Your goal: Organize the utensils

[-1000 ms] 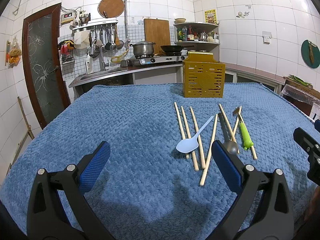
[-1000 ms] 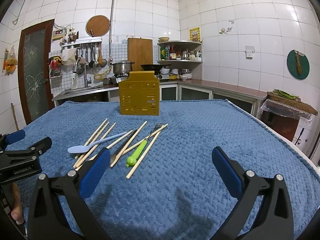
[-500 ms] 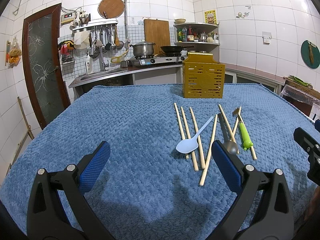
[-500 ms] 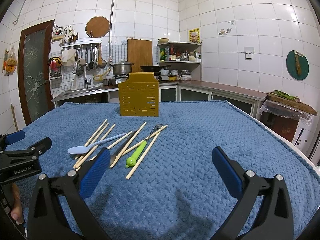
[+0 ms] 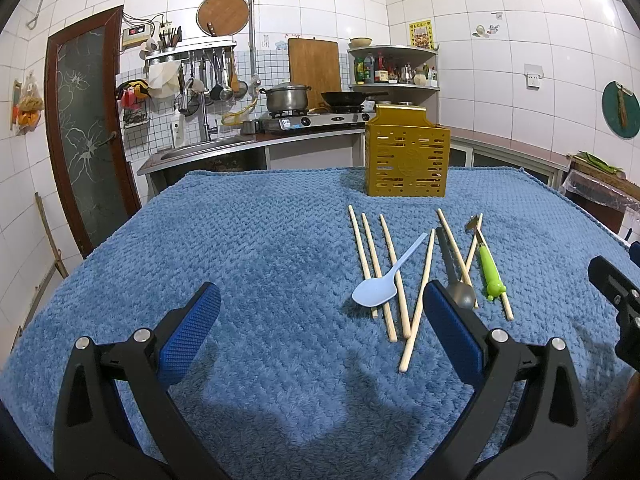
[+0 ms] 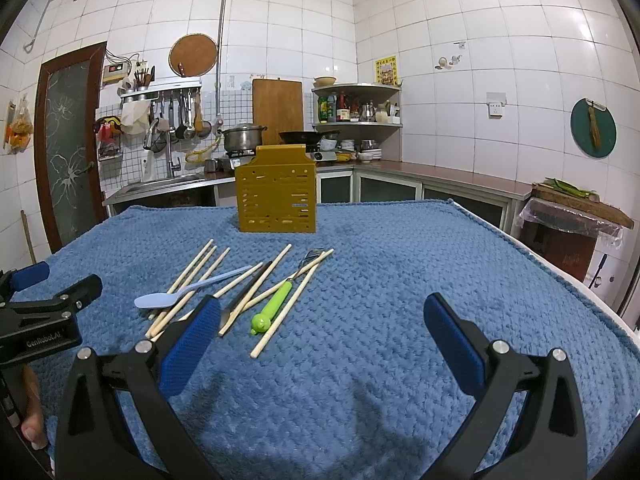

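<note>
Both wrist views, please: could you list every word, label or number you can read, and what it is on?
"GenRobot.AI": on the left gripper, seen in the right wrist view.
Red digits on the wall meter: too blurred to read.
Yellow wall poster: print too small.
Round emblem on the yellow holder: unreadable.
Bottle labels on the shelf: too small.

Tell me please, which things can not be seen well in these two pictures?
- Yellow holder: its inside is hidden by its own walls in both views.
- Dark metal spoon: the right wrist view hides its bowl behind a blue pad.
- Fork with green handle: tines too small to count.
- Shelf bottles: labels unreadable.
</note>
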Tool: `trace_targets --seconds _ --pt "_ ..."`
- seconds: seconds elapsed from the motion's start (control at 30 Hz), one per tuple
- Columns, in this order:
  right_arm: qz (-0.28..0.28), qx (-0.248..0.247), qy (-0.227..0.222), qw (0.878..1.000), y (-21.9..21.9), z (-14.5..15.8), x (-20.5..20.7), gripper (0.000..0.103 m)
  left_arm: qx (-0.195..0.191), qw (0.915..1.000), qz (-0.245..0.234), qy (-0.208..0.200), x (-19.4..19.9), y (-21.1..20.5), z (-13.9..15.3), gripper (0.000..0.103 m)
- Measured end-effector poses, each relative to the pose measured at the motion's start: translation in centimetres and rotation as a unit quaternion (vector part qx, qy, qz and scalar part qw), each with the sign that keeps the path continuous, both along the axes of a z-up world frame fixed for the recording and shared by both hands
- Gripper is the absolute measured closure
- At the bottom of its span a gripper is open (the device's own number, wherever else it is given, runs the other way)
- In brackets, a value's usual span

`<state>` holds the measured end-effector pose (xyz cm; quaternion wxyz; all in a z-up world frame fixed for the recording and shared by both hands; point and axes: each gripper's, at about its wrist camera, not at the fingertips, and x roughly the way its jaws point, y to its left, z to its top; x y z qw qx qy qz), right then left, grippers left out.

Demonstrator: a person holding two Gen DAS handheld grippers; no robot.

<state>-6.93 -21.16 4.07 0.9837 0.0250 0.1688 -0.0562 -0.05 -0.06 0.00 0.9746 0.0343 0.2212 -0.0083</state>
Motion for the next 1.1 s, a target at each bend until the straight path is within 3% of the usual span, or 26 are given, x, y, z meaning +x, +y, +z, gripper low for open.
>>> trace_targets --seconds 1.1 --pt "-0.001 0.001 -0.001 1.000 -0.09 -0.04 -0.12 0.004 -0.002 1.0000 0.003 -0.001 0.40 -0.13 -0.68 0.005"
